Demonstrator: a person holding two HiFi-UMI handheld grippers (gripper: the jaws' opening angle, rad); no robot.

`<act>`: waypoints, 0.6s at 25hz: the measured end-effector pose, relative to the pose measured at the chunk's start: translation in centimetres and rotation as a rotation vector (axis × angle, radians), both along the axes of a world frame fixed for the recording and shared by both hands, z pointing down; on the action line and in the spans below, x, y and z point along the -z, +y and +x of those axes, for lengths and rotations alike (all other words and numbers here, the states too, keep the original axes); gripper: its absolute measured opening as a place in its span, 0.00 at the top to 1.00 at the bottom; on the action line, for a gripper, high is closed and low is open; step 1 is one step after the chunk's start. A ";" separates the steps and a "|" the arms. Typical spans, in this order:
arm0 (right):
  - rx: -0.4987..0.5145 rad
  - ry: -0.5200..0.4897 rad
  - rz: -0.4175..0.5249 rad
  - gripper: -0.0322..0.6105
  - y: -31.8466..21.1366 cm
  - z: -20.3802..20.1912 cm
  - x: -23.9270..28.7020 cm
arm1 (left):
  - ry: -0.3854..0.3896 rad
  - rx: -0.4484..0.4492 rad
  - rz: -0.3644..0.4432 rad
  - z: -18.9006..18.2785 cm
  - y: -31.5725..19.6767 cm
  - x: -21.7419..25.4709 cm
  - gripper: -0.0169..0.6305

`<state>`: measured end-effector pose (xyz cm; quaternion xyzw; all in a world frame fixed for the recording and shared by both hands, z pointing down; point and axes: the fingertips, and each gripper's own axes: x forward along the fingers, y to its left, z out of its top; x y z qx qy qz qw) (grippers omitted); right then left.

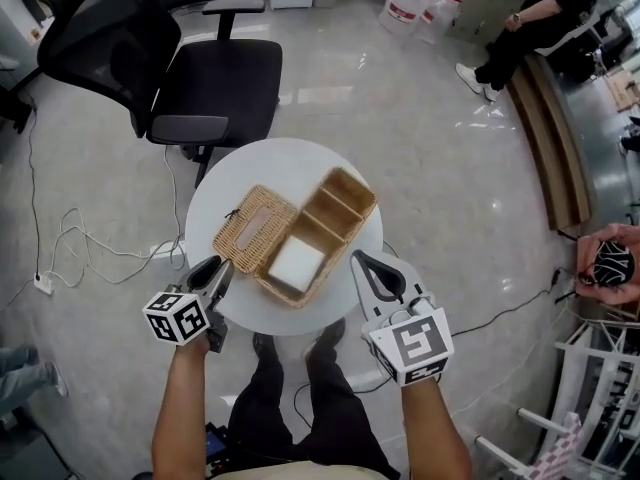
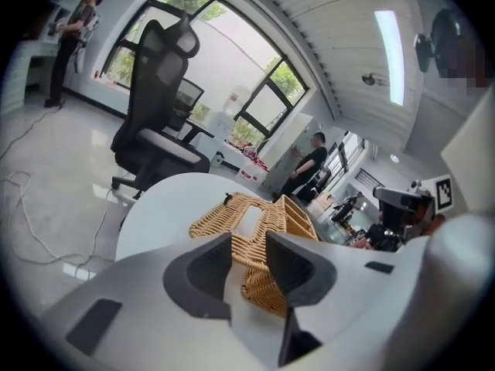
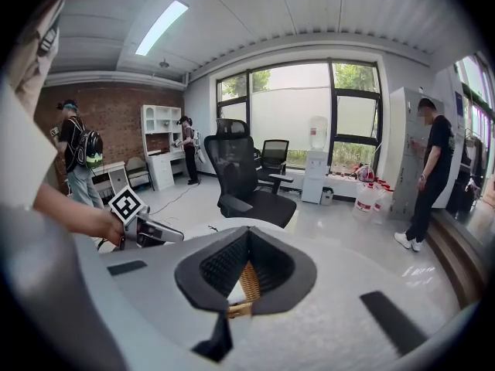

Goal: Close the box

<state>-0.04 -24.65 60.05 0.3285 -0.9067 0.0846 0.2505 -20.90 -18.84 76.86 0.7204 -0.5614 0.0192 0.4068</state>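
Left gripper (image 1: 217, 269) gapes empty near the wicker box (image 1: 354, 196) (lid (image 1: 255, 228) lying open); right gripper (image 1: 365, 260) is closed.

White round table (image 1: 270, 163) carries open wicker box (image 1: 335, 213).

"How much of the box (image 3: 248, 282) showed in the right gripper view?"

"Only a sliver of wicker. The right gripper (image 3: 247, 235) hid the rest behind its dark pads."

"And in the left gripper view?"

"The left gripper (image 2: 249, 244) covered the box's near side."

"The white thing (image 1: 297, 263) inside?"

"Too plain to identify."

"Anyone cut off?"

"The head view's top edge cropped a seated person (image 1: 530, 18), and its right edge cropped a hand (image 1: 608, 263)."
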 end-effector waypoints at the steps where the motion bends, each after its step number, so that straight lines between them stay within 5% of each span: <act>1: 0.003 0.005 0.001 0.96 -0.1 -0.1 -0.2 | 0.031 0.015 -0.008 -0.1 -0.1 -0.5 0.79; 5: 0.001 0.022 0.006 0.96 -0.7 -0.2 -0.7 | 0.152 0.073 -0.038 -0.3 -0.6 -2.3 0.72; 15: -0.006 0.026 -0.012 0.96 -0.6 0.0 -1.8 | 0.440 0.149 -0.087 0.8 -0.5 -4.5 0.72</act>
